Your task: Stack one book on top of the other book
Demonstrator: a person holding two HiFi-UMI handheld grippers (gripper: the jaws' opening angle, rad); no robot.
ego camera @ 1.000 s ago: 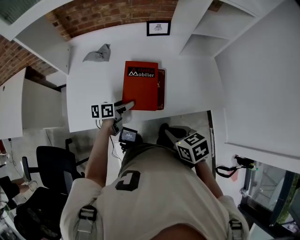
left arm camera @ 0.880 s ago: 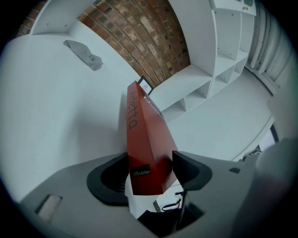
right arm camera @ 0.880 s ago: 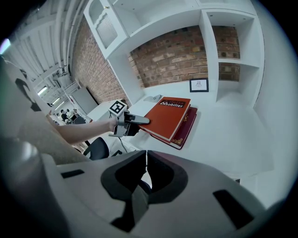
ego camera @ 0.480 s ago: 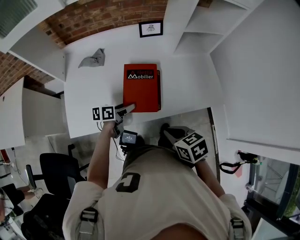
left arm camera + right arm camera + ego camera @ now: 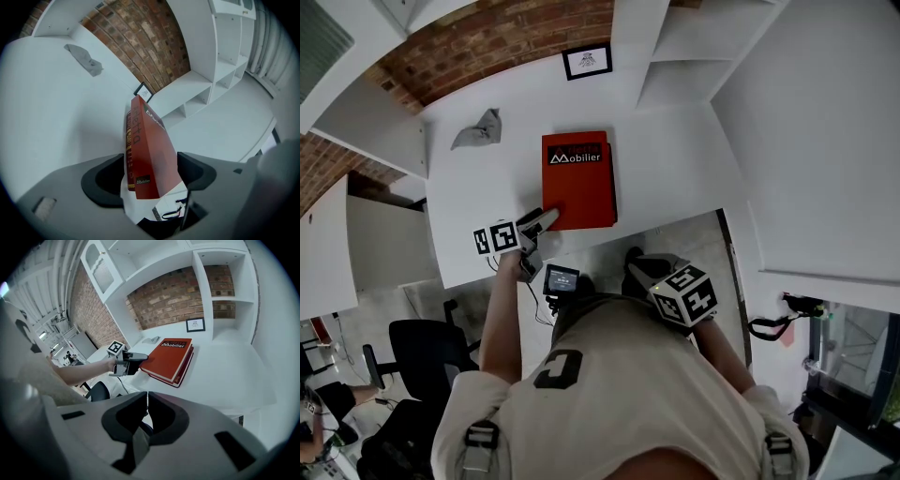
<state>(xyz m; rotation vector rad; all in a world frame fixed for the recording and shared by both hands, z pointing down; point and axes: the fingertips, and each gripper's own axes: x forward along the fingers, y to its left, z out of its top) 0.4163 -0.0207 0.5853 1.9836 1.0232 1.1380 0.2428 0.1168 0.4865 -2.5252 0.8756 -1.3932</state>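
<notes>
Releasing: left tool jaws have just been opening, stacked books between them, pads seemingly clear; we'd back straight off. Right tool closed, empty.

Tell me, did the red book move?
Yes. The red book slid right, away from the cloth, covering the darker book whose edge showed before.

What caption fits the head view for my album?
Red book stacked on the other book on a white desk; the left gripper, jaws just opening, straddles the stack's near corner.
</notes>
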